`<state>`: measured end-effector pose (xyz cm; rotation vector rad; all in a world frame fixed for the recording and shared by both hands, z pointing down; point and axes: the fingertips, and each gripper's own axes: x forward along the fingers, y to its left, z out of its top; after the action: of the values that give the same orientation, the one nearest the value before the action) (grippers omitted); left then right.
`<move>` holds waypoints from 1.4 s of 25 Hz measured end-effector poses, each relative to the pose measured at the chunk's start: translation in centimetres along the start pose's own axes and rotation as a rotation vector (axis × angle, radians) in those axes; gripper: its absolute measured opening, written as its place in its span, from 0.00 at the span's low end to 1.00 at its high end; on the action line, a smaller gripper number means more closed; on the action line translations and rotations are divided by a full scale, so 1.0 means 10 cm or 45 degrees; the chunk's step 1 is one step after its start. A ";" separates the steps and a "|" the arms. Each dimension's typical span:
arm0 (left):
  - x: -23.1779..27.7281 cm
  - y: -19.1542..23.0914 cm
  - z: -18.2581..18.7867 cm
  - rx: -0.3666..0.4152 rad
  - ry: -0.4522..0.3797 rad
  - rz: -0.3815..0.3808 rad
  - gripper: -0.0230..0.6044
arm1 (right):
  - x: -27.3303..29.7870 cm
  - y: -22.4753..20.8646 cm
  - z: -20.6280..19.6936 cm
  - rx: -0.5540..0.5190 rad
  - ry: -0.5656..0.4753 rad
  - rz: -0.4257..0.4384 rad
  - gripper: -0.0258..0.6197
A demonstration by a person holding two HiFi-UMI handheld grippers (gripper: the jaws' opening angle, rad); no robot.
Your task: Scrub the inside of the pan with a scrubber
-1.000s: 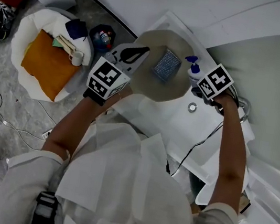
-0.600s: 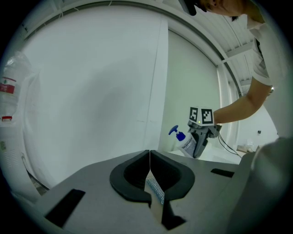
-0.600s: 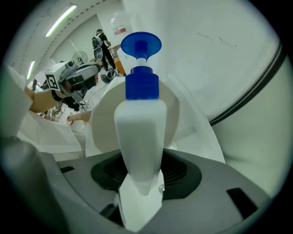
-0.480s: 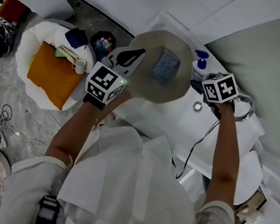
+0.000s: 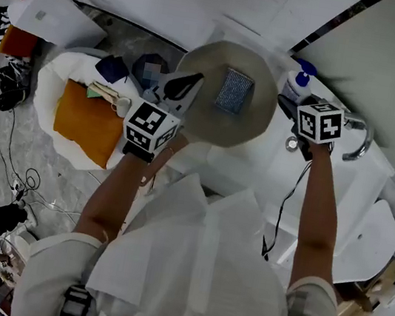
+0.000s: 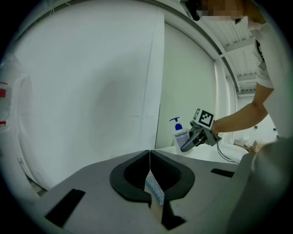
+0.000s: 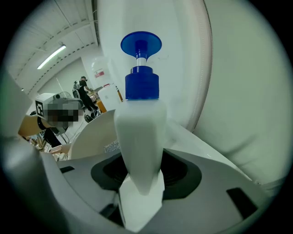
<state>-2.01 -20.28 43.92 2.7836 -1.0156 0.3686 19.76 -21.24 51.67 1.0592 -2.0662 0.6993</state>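
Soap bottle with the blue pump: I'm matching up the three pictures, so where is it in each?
Head view: soap bottle upper right of centre, just above the right hand-held gripper.
Left gripper view: bottle right of centre, in the distance, behind that gripper.
Right gripper view: bottle dead centre, between the jaws.
Shared landmark: that gripper, at the bottle in all three.

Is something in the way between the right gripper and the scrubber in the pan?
Yes. The right gripper is shut on the soap bottle, so its jaws are full. The scrubber lies uncovered in the pan, which the left gripper holds.
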 end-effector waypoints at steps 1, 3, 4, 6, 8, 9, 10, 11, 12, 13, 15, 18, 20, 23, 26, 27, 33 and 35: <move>0.01 -0.01 0.01 0.004 0.001 -0.003 0.06 | -0.01 -0.03 0.00 0.013 -0.022 -0.012 0.34; 0.04 -0.03 0.03 0.013 0.004 -0.012 0.06 | -0.01 -0.09 0.00 0.039 -0.062 -0.036 0.35; 0.05 -0.04 0.04 0.017 0.007 -0.016 0.06 | 0.00 -0.12 -0.01 0.048 -0.078 -0.048 0.34; 0.08 -0.05 0.04 0.020 0.013 -0.022 0.06 | 0.03 -0.17 -0.03 0.056 -0.101 -0.071 0.34; 0.10 -0.06 0.03 0.013 0.015 -0.023 0.06 | 0.06 -0.22 -0.07 0.057 -0.115 -0.096 0.34; 0.10 -0.06 0.03 0.007 0.017 -0.022 0.06 | 0.09 -0.25 -0.08 0.058 -0.125 -0.110 0.34; 0.11 -0.06 0.02 0.002 0.019 -0.022 0.06 | 0.11 -0.28 -0.09 0.063 -0.137 -0.126 0.34; 0.12 -0.06 0.01 0.000 0.024 -0.023 0.06 | 0.13 -0.31 -0.11 0.070 -0.153 -0.143 0.34; 0.12 -0.06 0.00 0.001 0.029 -0.024 0.06 | 0.16 -0.35 -0.12 0.078 -0.169 -0.163 0.34; 0.13 -0.06 -0.01 0.003 0.034 -0.024 0.06 | 0.18 -0.39 -0.14 0.084 -0.185 -0.184 0.34; 0.14 -0.06 -0.02 0.010 0.042 -0.020 0.06 | 0.23 -0.47 -0.17 0.093 -0.218 -0.223 0.34; 0.16 -0.05 -0.03 0.024 0.058 -0.017 0.06 | 0.31 -0.56 -0.21 0.119 -0.267 -0.266 0.35; 0.17 -0.05 -0.05 0.030 0.068 -0.019 0.06 | 0.36 -0.60 -0.25 0.130 -0.290 -0.290 0.35; 0.22 -0.05 -0.07 0.035 0.083 -0.017 0.06 | 0.43 -0.67 -0.27 0.135 -0.322 -0.320 0.34; 0.27 -0.07 -0.09 0.035 0.097 -0.021 0.06 | 0.46 -0.74 -0.26 0.133 -0.355 -0.352 0.35; 0.28 -0.07 -0.09 0.034 0.099 -0.023 0.06 | 0.46 -0.76 -0.26 0.131 -0.362 -0.360 0.35; 0.32 -0.08 -0.11 0.040 0.108 -0.028 0.06 | 0.53 -0.85 -0.23 0.111 -0.403 -0.394 0.35; 0.33 -0.08 -0.12 0.036 0.108 -0.027 0.06 | 0.54 -0.88 -0.22 0.092 -0.418 -0.408 0.35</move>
<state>0.73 -21.37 45.95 2.7754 -0.9685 0.4976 25.66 -26.77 58.45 1.5908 -2.0773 0.4634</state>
